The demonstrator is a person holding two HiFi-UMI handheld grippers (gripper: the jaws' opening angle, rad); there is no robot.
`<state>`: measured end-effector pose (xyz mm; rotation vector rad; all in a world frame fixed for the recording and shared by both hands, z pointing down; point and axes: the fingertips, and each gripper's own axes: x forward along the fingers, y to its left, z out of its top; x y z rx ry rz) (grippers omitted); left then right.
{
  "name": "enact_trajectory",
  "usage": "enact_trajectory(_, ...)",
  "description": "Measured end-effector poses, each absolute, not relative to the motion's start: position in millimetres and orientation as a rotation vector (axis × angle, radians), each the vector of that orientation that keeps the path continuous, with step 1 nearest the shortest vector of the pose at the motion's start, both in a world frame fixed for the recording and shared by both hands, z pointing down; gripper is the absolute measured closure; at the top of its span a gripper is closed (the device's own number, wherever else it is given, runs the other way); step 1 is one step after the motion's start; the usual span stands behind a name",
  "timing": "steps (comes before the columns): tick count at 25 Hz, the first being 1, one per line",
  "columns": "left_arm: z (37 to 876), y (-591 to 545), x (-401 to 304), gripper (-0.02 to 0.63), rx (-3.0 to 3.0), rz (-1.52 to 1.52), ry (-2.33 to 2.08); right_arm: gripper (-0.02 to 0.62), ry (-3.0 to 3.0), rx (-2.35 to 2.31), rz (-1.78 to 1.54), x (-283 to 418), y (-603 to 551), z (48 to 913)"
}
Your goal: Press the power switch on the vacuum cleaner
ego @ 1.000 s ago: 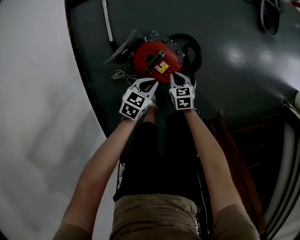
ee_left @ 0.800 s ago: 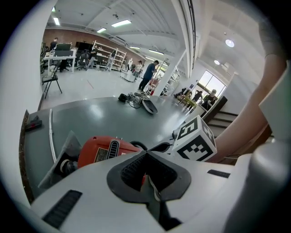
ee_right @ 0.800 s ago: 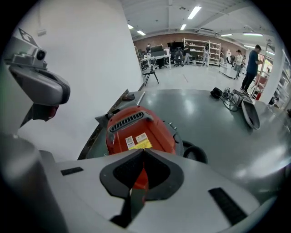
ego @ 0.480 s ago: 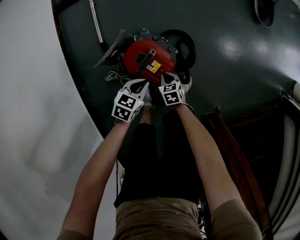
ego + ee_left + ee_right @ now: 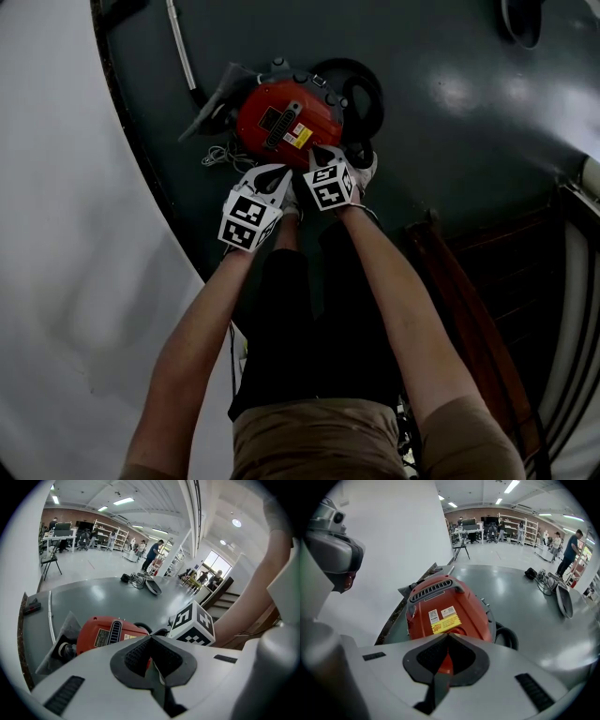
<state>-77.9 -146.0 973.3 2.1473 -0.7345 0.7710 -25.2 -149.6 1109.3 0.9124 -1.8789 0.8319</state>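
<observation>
A red vacuum cleaner (image 5: pixel 286 122) sits on a dark grey platform (image 5: pixel 450 122), with its black hose (image 5: pixel 361 84) coiled at its right. My right gripper (image 5: pixel 321 157) is shut, its tips over the near end of the red body (image 5: pixel 450 606). The spot under those tips is hidden, so no switch shows. My left gripper (image 5: pixel 274 173) is also shut and holds nothing. It hovers just short of the vacuum's near left side (image 5: pixel 108 632). In the left gripper view the right gripper's marker cube (image 5: pixel 192 623) stands close beside it.
A grey floor nozzle (image 5: pixel 211 108) and a metal wand (image 5: pixel 180 47) lie left of the vacuum, with a white cord (image 5: pixel 220 155) bundled near it. The platform's curved edge meets white floor (image 5: pixel 75 234) at left. Wooden steps (image 5: pixel 506 309) are at right. A dish-shaped item (image 5: pixel 565 599) lies further off.
Both grippers have moved forward toward the vacuum. The right one has shifted left, over the vacuum's near end. Both stayed shut.
</observation>
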Motion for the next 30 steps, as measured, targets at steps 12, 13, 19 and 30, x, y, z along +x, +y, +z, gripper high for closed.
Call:
enact_trajectory(12,977,-157,-81,0.6,2.151,0.786,-0.751,0.581,-1.863,0.905,0.849,-24,-148,1119)
enact_trajectory(13,977,-157,-81,0.6,2.151,0.787,-0.752,0.581,-1.86,0.908,0.851,-23,-149,1120)
enact_trajectory(19,979,-152,-84,0.6,2.147,0.792,-0.752,0.581,-1.846,0.912,0.81,-23,-152,1120)
enact_trajectory(30,978,-147,-90,0.6,2.158,0.791,-0.748,0.581,-1.721,1.122,1.048,-11,-165,1134)
